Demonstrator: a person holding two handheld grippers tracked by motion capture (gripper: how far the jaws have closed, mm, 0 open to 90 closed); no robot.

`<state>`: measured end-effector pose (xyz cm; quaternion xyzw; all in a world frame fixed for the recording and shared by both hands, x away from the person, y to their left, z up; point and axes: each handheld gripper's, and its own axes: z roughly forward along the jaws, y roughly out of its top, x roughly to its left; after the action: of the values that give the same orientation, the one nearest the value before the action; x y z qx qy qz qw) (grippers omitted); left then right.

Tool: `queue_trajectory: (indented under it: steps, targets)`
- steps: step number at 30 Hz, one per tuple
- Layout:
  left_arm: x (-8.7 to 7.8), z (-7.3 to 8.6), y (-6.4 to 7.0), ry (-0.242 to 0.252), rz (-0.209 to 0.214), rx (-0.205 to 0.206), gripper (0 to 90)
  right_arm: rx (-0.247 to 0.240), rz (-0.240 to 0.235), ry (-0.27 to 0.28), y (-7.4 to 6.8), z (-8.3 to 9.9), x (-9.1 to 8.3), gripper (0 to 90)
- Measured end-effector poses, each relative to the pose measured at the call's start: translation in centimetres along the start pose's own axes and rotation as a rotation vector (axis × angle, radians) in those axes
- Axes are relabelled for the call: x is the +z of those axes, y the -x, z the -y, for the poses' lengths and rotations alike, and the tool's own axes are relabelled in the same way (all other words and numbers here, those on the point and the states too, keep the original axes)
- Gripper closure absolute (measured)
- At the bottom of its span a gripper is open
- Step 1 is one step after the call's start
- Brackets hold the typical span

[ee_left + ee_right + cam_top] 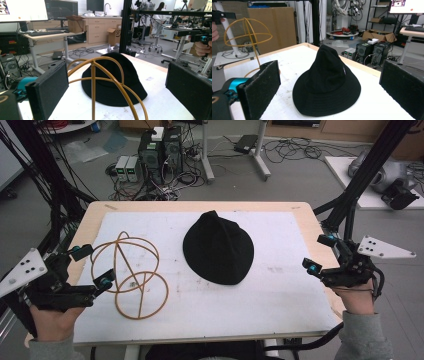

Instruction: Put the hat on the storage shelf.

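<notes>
- Lying mid-table, the hat sat just right of the wire stand, untouched.
- Both the left gripper and the right gripper were spread wide, empty.
- The stand's base was cut off in the left gripper view.

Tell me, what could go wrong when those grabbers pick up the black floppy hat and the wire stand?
The black soft fabric hat is limp, so the right gripper, open at the table's right edge, might pinch only a fold and let it sag or slip. The tan thin wire dome-shaped stand looks light and stands on a narrow ring, so the open left gripper beside it could tip it. A sagging hat might also snag on the hoops.
</notes>
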<state>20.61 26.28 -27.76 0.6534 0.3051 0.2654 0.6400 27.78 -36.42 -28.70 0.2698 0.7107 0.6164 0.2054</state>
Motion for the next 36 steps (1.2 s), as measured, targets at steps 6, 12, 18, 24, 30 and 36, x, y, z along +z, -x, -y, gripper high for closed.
queue_trajectory:
  steps: [6,12,18,24,30,36]
  targets:
    - [0.1,0.0,0.1,-0.002,0.001,0.002,5.0,-0.014,0.001,-0.013,-0.1,0.0,0.2,2.4]
    - [-0.1,-0.2,0.2,0.003,-0.002,0.003,5.0,-0.016,0.012,-0.023,-0.2,0.0,0.4,2.4]
    - [0.0,-0.1,0.3,-0.002,0.0,0.003,5.0,-0.032,0.013,-0.025,-0.4,-0.3,0.6,2.5]
    - [0.3,0.2,0.3,-0.018,0.002,-0.001,5.0,-0.035,0.002,-0.021,-0.8,-1.4,0.7,2.4]
    - [0.5,0.2,0.8,-0.023,0.009,0.004,5.0,-0.053,-0.033,-0.004,-1.1,-2.4,1.2,2.4]
    - [0.6,0.6,0.9,-0.039,0.0,0.008,5.0,-0.069,-0.048,-0.04,-0.7,-2.7,3.5,2.4]
